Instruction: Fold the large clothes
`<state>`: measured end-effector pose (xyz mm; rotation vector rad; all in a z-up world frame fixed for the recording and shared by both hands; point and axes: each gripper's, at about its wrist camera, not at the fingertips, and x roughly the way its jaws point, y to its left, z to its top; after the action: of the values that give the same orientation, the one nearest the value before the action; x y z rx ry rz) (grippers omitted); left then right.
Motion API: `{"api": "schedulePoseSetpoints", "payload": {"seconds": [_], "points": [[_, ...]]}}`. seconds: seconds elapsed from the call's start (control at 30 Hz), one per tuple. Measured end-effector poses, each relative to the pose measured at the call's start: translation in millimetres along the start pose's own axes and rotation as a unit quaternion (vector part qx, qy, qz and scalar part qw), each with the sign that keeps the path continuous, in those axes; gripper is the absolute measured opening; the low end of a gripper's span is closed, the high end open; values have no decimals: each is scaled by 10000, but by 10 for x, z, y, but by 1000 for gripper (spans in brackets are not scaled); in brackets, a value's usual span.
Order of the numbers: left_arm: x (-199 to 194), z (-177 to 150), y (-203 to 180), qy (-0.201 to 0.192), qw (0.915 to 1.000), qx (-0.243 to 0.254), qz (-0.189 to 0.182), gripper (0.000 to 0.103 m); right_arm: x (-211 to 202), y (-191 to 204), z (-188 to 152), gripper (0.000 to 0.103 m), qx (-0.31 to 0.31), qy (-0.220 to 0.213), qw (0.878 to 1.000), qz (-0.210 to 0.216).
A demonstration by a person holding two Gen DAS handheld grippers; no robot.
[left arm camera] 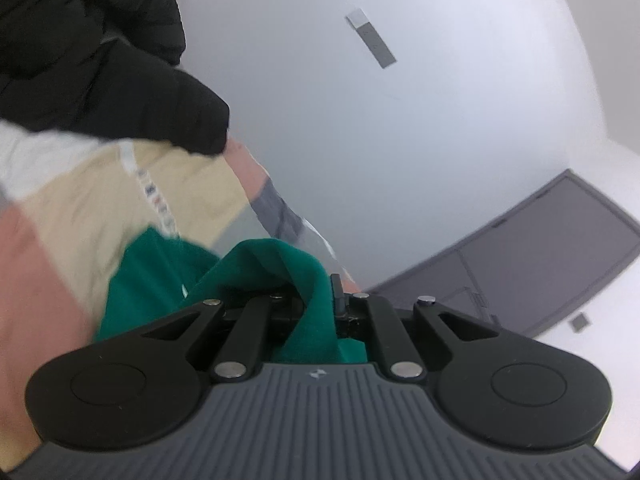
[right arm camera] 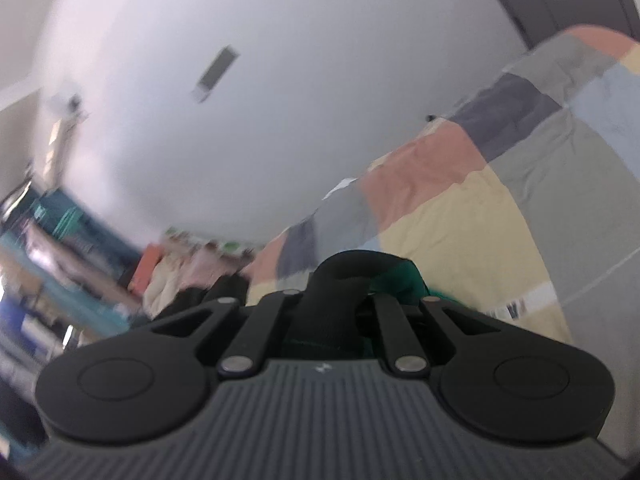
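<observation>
Both grippers clamped on the same green garment (left arm camera: 316,280), lifted off the patchwork bedspread (right arm camera: 460,208) and carried in the air; no fold visible yet, so judged early in the task, somewhere in the pick-up or spread-out stage

Left gripper (left arm camera: 320,300): jaws pressed nearly together, pinching a loop of green cloth that rises over the fingers and drops back toward the camera; rest of garment trailing left and down against the bedspread's beige panel

Right gripper (right arm camera: 340,292): jaws pressed nearly together, pinching a black band or cuff (right arm camera: 344,276) with green fabric bunched just behind and to the right; probably a trim piece of the same garment, cannot confirm

Left to do, as judged: lay the piece flat, align edges, make the folds, all of it

Pose: both grippers tilted slightly below level, views rolled hard so wall and ceiling (left arm camera: 400,120) fill most of each frame; heavy blur in right wrist view, shelves (right arm camera: 60,240) smeared at left

Dark padded sleeve (left arm camera: 100,80) of the person at upper left of left wrist view
</observation>
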<state>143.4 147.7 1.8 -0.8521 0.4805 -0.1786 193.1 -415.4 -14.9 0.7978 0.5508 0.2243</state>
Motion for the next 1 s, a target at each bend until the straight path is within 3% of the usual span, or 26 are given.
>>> {"api": "schedulePoseSetpoints", "payload": {"seconds": [0.13,0.27,0.47,0.57,0.7,0.8,0.87,0.9,1.0], "points": [[661,162,121,-83,9976,531,444,10,585,-171,41,10,317,-195,9991,-190],[1282,312,536,78,9980,180,604,10,1072,-351,-20,10,353,-314,9982,-363],[1910,385,1111,466,9964,387,586,11,1555,-654,-189,11,227,-419,9979,-445],[2105,362,1352,655,9961,266,530,13,1745,-741,-224,11,36,-317,9978,-578],[2250,325,1529,795,9955,72,504,14,1962,-900,-222,11,309,-35,9965,-780],[2202,294,1519,744,9959,114,493,14,2004,-969,-248,12,451,83,9959,-783],[2104,277,1437,709,9958,288,510,14,1971,-939,-247,18,380,203,9963,-737],[2037,267,1382,670,9958,371,501,17,1940,-911,-248,21,308,259,9965,-729],[1825,237,1197,530,9935,687,735,55,1786,-812,-282,49,117,276,9973,-674]]}}
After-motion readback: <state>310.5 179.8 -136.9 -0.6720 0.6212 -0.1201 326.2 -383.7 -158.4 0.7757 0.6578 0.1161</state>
